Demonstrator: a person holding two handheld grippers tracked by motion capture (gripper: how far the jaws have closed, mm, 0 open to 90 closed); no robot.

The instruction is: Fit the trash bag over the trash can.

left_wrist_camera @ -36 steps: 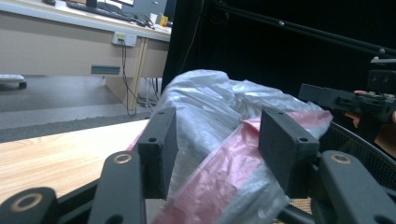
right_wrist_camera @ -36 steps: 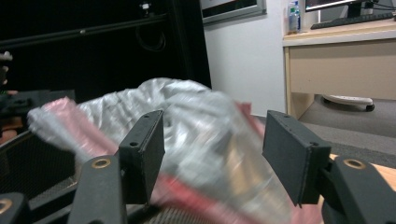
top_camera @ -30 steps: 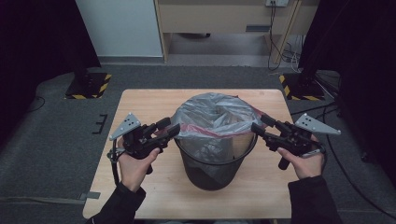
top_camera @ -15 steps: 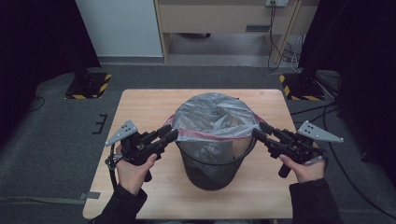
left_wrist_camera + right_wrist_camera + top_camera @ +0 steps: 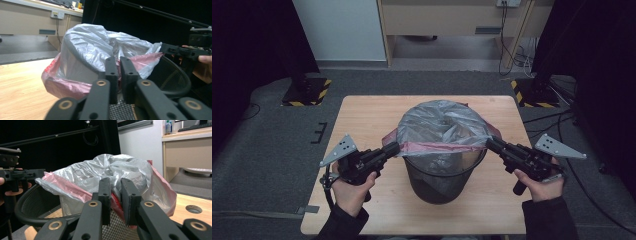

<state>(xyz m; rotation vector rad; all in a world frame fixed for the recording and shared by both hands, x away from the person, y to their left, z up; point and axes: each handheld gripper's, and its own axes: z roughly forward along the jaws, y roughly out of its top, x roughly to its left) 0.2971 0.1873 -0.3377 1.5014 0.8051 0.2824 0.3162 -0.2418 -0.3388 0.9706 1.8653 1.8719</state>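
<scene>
Two tongs (image 5: 393, 148) (image 5: 490, 143) pinching opposite bag (image 5: 439, 125) edges

A translucent grey-silver bag (image 5: 439, 122) with a pale red, pinkish band along its edge is seen over a black mesh bin (image 5: 439, 177), the mesh showing as a fine grid of holes. The counter (image 5: 372, 117) is of light, warm wood with a faint grain. The left claw (image 5: 393, 148) and the right claw (image 5: 490, 144) are matt black, with brass-coloured rings at the pivots and a light grey three-cornered plate dotted with small holes on each. The floor (image 5: 272, 140) is covered in dark grey carpet, and yellow-and-black hazard stripes (image 5: 307, 92) are marked on the stand bases behind the counter. Dark sleeves (image 5: 544, 220) are worn
</scene>
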